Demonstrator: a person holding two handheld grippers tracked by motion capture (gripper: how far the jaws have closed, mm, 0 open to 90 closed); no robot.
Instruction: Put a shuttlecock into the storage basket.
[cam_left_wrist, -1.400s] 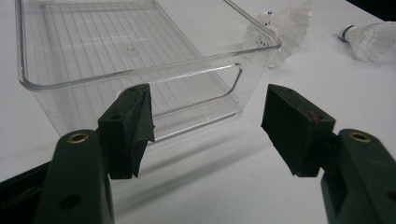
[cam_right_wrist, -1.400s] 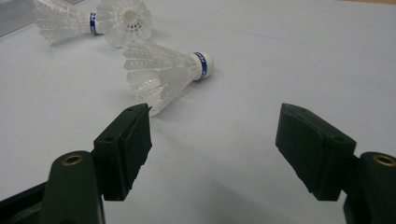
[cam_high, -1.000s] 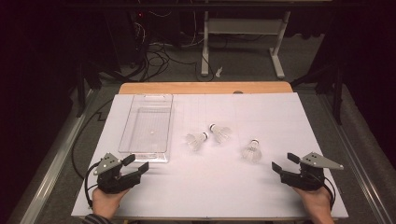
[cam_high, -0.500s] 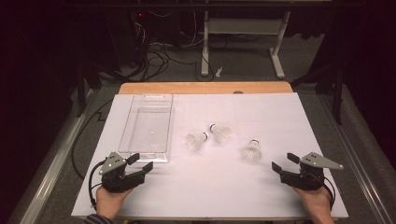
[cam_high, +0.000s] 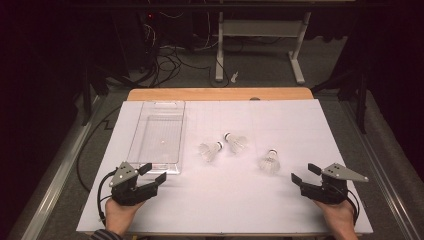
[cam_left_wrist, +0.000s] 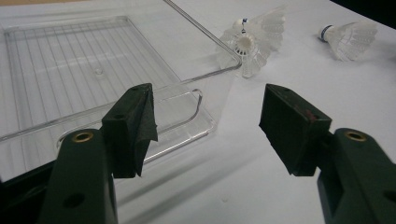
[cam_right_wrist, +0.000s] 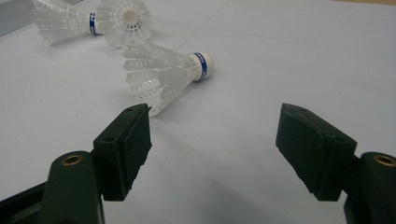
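In the high view three shuttlecocks lie on the white sheet covering the table: two close together near the middle (cam_high: 210, 150) (cam_high: 235, 142) and a third (cam_high: 270, 161) toward the right, all well apart from the clear tray (cam_high: 172, 120) that sits toward the table's left edge and holds nothing. The left gripper (cam_high: 151, 174) rests near the tray's front corner, the right gripper (cam_high: 304, 173) near the front right corner, both with fingers spread and grasping nothing, so the work looks to be at its start: the approach before a first pick. In the left gripper view the fingers (cam_left_wrist: 133, 126) frame the tray's near end wall (cam_left_wrist: 187, 100), with the paired shuttlecocks beyond its corner. In the right gripper view the nearest shuttlecock (cam_right_wrist: 163, 74) lies on its side, white feathered skirt toward the fingers (cam_right_wrist: 128, 144), blue-banded cork pointing away; the next move likely calls for easing forward and closing gently on it without crushing the skirt
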